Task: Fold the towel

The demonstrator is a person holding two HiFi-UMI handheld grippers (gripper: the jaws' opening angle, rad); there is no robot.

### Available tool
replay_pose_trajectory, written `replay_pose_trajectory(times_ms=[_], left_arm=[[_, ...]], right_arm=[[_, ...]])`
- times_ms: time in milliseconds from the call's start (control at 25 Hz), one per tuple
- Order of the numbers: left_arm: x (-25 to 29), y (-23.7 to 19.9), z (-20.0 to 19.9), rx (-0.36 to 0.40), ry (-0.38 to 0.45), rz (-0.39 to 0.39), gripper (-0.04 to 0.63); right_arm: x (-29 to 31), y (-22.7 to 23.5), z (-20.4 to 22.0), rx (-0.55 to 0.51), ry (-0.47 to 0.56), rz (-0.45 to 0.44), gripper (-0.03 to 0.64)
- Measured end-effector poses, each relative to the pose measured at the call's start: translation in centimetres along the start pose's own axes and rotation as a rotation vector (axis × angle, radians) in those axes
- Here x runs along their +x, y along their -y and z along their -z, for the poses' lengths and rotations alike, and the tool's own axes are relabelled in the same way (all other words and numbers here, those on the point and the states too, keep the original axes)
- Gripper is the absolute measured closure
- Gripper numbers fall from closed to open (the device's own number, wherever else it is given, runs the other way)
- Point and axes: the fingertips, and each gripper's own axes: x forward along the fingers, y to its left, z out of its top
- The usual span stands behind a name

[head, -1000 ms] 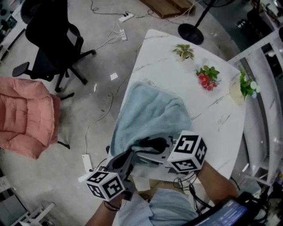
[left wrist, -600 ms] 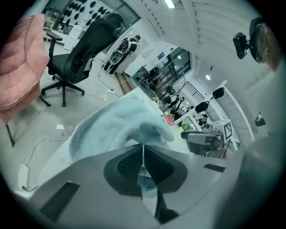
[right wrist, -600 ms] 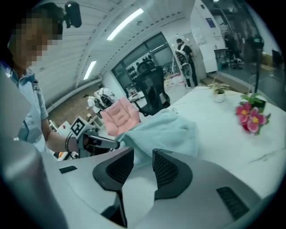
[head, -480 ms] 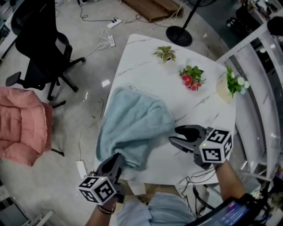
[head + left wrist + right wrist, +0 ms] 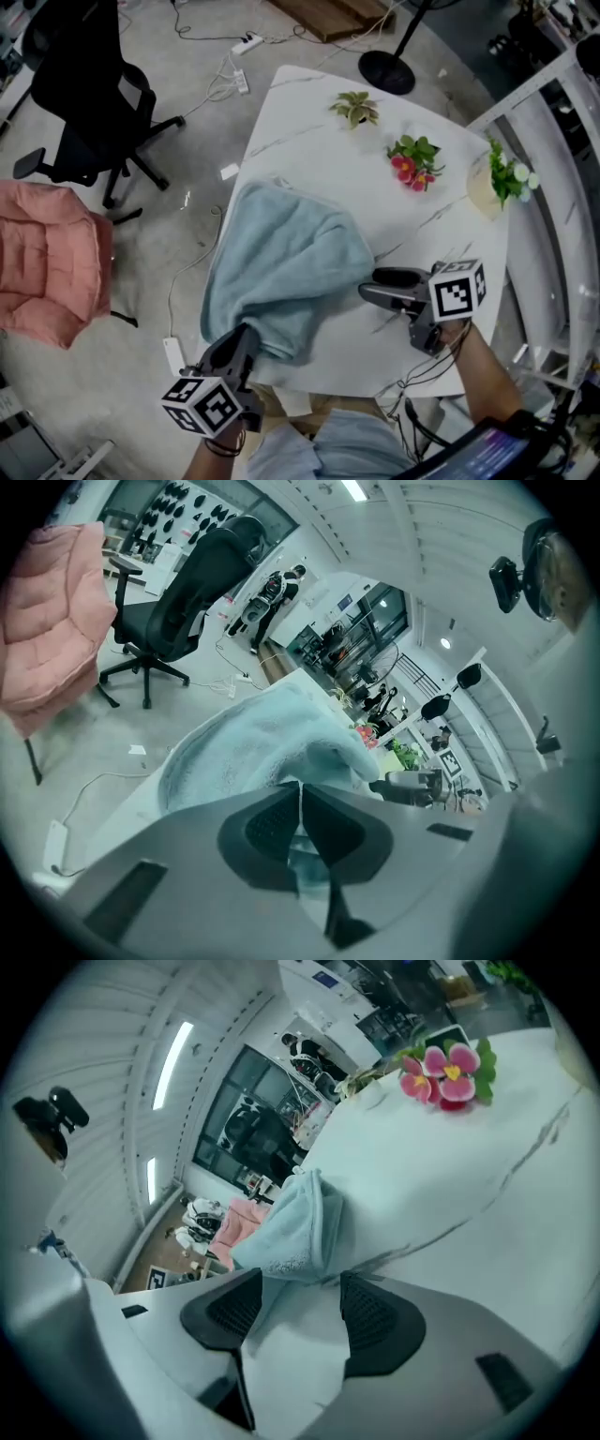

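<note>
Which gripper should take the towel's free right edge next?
Right. The right gripper has just been opening; its jaws stand apart with nothing between them, pointing at the towel edge beside it. The left gripper is shut on the near corner.

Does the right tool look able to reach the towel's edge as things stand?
Probably yes: the right tool points at the towel close ahead, nothing in the way. Its jaws have just been opening, empty, over the table.
</note>
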Motion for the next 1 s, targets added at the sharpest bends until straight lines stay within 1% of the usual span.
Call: replay_pose_trajectory(times_ms=[160,200,280,320,360,480,600,720,840,1000], left_arm=[[0.2,-0.2,0.0,0.001,-0.006,-0.004,0.58],[0.2,-0.3,0.1,0.001,-0.006,-0.003,0.58],[0.2,-0.4,0.0,0.001,-0.01,-0.007,0.58],[0.2,-0.5,-0.1,0.0,-0.011,-0.008,0.58],[0.2,-0.6,-0.1,-0.001,-0.011,-0.007,0.58],[0.0,-0.8,-0.2,-0.003,-0.008,-0.005,0.58],[-0.2,-1.0,-0.4,-0.009,-0.001,-0.004,0.58],[-0.6,-1.2,-0.5,-0.02,0.006,0.0,0.58],[-1.0,-0.9,-0.3,-0.033,0.001,0.005,0.58],[-1.1,-0.7,0.2,-0.052,0.004,0.032,0.58]], right_arm=[[1.0,-0.4,-0.4,0.14,0.046,-0.089,0.337],[1.0,-0.3,-0.8,0.162,0.068,-0.093,0.356],[0.9,-0.4,-1.8,0.163,0.104,-0.078,0.482],[0.9,-0.6,-2.3,0.147,0.11,-0.069,0.531],[0.9,-0.9,-2.7,0.128,0.109,-0.064,0.54],[0.9,-2.6,-4.3,0.103,0.107,-0.076,0.546],[1.3,-5.3,-6.9,0.091,0.115,-0.127,0.545],[2.8,-7.2,-9.8,0.075,0.1,-0.153,0.543],[4.9,-8.1,-12.3,0.066,0.08,-0.143,0.541],[8.3,-8.5,-14.8,0.059,0.043,-0.118,0.543]])
